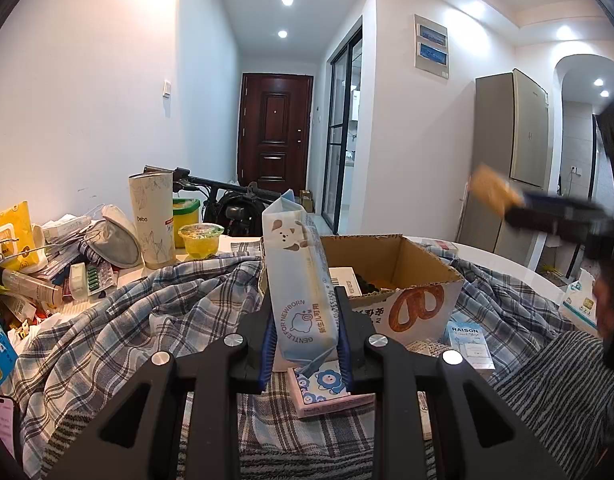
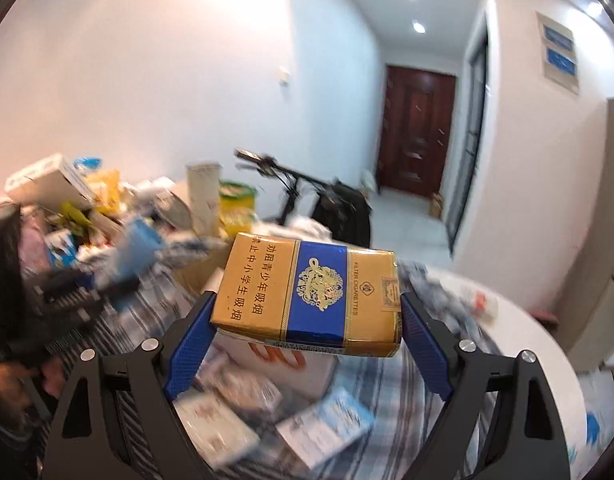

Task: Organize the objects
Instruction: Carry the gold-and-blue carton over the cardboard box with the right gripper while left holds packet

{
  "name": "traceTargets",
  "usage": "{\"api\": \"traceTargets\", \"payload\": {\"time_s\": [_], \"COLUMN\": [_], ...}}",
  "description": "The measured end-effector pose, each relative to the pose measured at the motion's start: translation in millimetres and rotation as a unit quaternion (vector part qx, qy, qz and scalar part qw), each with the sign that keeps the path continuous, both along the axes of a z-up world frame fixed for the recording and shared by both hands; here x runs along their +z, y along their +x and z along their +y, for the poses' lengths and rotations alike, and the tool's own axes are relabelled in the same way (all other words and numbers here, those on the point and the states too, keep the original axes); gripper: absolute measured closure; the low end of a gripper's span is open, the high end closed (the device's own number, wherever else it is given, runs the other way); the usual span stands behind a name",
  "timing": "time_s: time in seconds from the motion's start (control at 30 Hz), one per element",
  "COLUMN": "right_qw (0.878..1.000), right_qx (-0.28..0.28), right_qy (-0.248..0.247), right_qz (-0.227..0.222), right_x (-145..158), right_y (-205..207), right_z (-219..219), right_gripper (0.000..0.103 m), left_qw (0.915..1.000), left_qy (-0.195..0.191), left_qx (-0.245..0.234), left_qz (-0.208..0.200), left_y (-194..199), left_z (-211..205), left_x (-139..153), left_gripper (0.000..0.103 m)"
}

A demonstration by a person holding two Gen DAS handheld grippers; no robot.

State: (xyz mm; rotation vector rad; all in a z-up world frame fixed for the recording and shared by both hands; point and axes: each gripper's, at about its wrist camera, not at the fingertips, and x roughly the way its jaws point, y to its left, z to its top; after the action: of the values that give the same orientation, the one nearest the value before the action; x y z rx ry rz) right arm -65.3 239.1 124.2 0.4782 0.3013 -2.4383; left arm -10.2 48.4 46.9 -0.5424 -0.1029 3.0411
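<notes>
Gold-blue cigarette pack (image 2: 307, 300): clamped in right hand-held gripper (image 2: 307, 320).
Left hand-held gripper (image 1: 305, 340): clamped on tissue pack (image 1: 297, 280), upright.

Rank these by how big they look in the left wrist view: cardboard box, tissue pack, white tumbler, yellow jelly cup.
1. cardboard box
2. tissue pack, though it sits nearest the camera, so its rank is unsure
3. white tumbler
4. yellow jelly cup
</notes>
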Motion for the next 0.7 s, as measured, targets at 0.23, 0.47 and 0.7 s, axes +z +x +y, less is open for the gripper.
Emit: {"api": "traceTargets", "payload": {"time_s": [0.23,0.47,0.7], "right_qw": [0.997,0.995,0.996], "right_qx": [0.041,0.042,0.028], "right_qy": [-0.019,-0.046,-0.055], "right_qz": [0.055,0.073,0.059], "right_x": [53,31,-9], "right_y": [-5,-26,-43], "right_z": [-26,-41,-31], "right_gripper": [0.015,0.015,0.015], "left_qw": [1.0000,1.0000,0.9999], "left_qy": [0.000,0.001,-0.013], "left_qx": [0.000,0.002,0.006], "left_qz": [-0.001,-0.002,-0.008], "left_y": [0,-1,-4], "left_z": [0,-1,1], "left_x": [0,0,-1], "left_gripper": [0.077,0.077,0.077]}}
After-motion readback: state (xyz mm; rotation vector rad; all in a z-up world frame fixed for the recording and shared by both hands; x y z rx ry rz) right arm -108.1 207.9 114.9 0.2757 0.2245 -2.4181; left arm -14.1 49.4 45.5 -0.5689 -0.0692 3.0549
